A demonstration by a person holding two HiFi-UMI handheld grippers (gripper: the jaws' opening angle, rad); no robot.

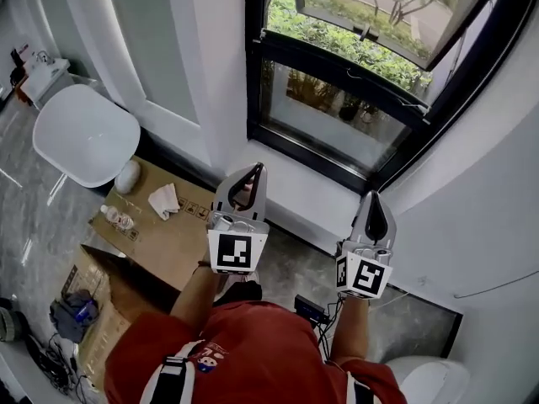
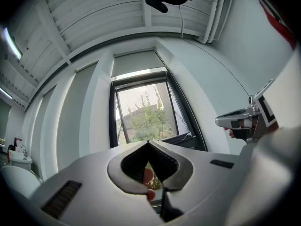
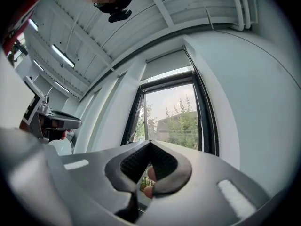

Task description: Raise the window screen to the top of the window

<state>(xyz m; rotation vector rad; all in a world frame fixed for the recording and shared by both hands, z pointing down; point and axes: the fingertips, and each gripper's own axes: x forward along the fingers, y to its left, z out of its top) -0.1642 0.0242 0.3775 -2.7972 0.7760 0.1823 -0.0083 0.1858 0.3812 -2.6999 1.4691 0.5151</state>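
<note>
The left hand-held gripper (image 1: 256, 168) and the right hand-held gripper (image 1: 375, 197) both had their jaws fully together, gripping nothing. Both were aimed at the black-framed window (image 1: 337, 133) and stood apart from it. The window screen (image 2: 136, 62) covered only the window's top band. A white ledge (image 1: 307, 194) lay below the window. To the left, a cardboard box (image 1: 160, 238) carried a crumpled tissue (image 1: 164, 200), near a white chair (image 1: 84, 133).

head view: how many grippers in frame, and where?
2. Left gripper at centre, below the window, shut and empty; right gripper to its right, by the white wall, also shut. None appears hidden.
</note>
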